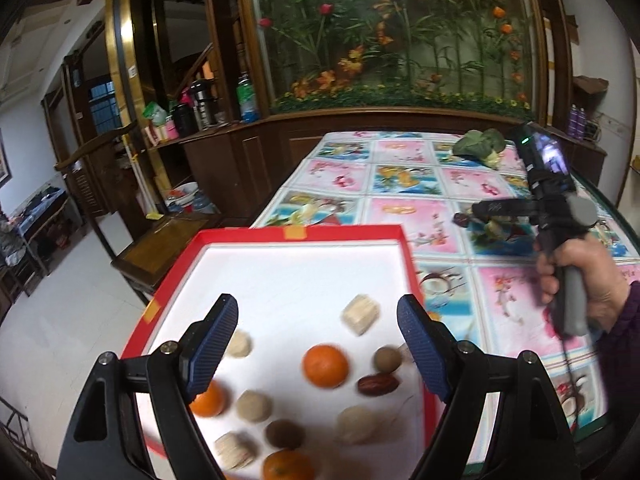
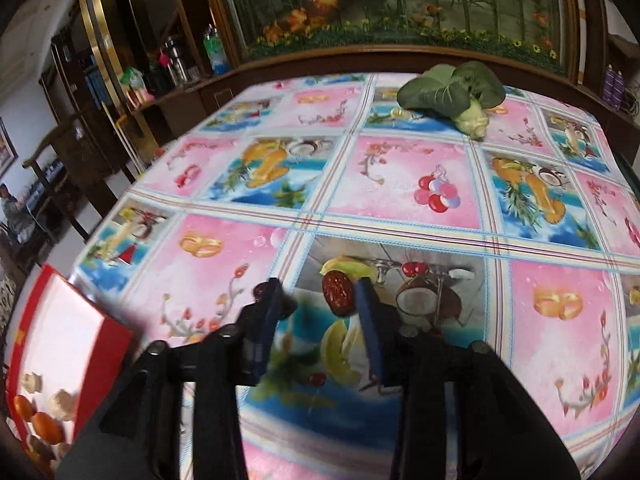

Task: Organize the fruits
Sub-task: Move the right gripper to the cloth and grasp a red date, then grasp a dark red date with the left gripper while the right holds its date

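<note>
Left wrist view
Left gripper (image 1: 318,344): jaws stand wide apart with nothing between the pads, hanging above the red tray (image 1: 304,232).
Tray: red rim, white floor, sitting at the table's near-left corner on the patterned tablecloth (image 1: 408,184).
Fruit in tray: an orange (image 1: 325,365) near the middle, a second orange (image 1: 208,400) partly behind the left finger, a third (image 1: 286,466) at the bottom edge.
Other pieces in tray: a red date (image 1: 378,385) just right of the middle orange, a brown round fruit (image 1: 387,359) beside it, another brown one (image 1: 285,434) lower down, several pale blurred pieces (image 1: 361,314) scattered around.
Right gripper (image 1: 496,210): seen from the side at the right, over the cloth and well apart from the tray, held by a hand (image 1: 580,280) in a dark sleeve; its jaws cannot be judged from here.
Far end of table: a leafy green vegetable (image 1: 478,145).

Right wrist view
Right gripper (image 2: 316,300): jaws narrow but not closed, tilted down over the tablecloth (image 2: 400,184).
Loose date (image 2: 339,294): lies on the cloth between the fingertips, close to the right pad; whether the pad touches it I cannot tell.
Second dark piece (image 2: 262,289): just outside the left finger, mostly hidden.
Tray (image 2: 106,344): at the lower left, oranges and pale pieces inside.
Leafy vegetable (image 2: 452,90): at the far side of the table.
</note>
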Demonstrator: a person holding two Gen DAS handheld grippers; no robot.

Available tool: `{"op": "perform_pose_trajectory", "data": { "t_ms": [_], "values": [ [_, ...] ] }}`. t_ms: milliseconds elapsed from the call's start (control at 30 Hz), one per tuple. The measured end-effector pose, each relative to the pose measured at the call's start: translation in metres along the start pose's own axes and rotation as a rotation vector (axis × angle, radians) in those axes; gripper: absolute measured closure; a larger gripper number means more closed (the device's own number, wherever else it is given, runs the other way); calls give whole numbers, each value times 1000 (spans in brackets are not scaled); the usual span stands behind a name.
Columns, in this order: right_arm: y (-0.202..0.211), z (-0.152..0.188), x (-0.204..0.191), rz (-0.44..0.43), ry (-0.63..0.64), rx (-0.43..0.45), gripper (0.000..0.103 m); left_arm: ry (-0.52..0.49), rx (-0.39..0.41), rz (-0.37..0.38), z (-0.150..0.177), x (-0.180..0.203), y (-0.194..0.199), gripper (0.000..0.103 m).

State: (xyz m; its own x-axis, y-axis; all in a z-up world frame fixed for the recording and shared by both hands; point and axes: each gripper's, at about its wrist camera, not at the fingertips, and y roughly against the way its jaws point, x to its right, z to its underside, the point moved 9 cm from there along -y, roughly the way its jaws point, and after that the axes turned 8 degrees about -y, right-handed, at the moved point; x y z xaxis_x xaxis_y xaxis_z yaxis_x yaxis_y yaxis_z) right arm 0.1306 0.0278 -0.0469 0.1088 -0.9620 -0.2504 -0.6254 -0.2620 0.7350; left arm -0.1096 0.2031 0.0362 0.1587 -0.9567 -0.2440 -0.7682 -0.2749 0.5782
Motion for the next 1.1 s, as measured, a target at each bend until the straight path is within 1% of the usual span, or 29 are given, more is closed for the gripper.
{"op": "perform_pose_trajectory", "data": {
  "t_ms": [67, 133, 233, 300, 400, 467, 533, 600, 733, 800, 833, 933, 967, 1000, 1067, 1100],
  "values": [
    [-8, 6, 4, 13, 6, -46, 79, -14, 4, 17, -11, 11, -4, 21],
    [-4, 2, 7, -13, -16, -26, 83, -18, 2, 44, -18, 21, -6, 21],
    [-5, 1, 14, -51, -24, -35, 83, -19, -18, 87, -33, 42, -17, 21],
    [-3, 0, 19, -59, -38, -40, 83, -21, -31, 118, -44, 60, -28, 21],
    [6, -6, 37, -109, -128, -55, 83, -23, -72, 121, -55, 81, -47, 21],
    [17, -14, 50, -122, -185, -35, 83, -22, -85, 138, -64, 96, -63, 21],
    [29, -24, 64, -156, -245, -7, 83, -15, -118, 123, -68, 104, -78, 21],
    [40, -31, 72, -182, -290, 11, 83, 11, -168, 151, -70, 117, -99, 21],
    [56, -42, 83, -223, -365, 49, 83, 75, -260, 148, -70, 134, -141, 21],
    [61, -46, 86, -237, -386, 60, 83, 95, -260, 131, -75, 138, -152, 22],
    [62, -47, 88, -245, -397, 64, 83, 106, -272, 144, -77, 142, -160, 22],
    [64, -50, 93, -273, -438, 65, 83, 181, -366, 164, -69, 147, -183, 23],
    [65, -50, 93, -279, -442, 65, 83, 216, -389, 186, -67, 148, -189, 23],
    [66, -51, 94, -282, -447, 67, 83, 231, -401, 195, -66, 149, -193, 24],
    [65, -52, 95, -287, -458, 68, 83, 237, -396, 180, -68, 148, -196, 27],
    [65, -51, 97, -289, -462, 67, 83, 232, -392, 181, -69, 149, -197, 31]
  ]
}}
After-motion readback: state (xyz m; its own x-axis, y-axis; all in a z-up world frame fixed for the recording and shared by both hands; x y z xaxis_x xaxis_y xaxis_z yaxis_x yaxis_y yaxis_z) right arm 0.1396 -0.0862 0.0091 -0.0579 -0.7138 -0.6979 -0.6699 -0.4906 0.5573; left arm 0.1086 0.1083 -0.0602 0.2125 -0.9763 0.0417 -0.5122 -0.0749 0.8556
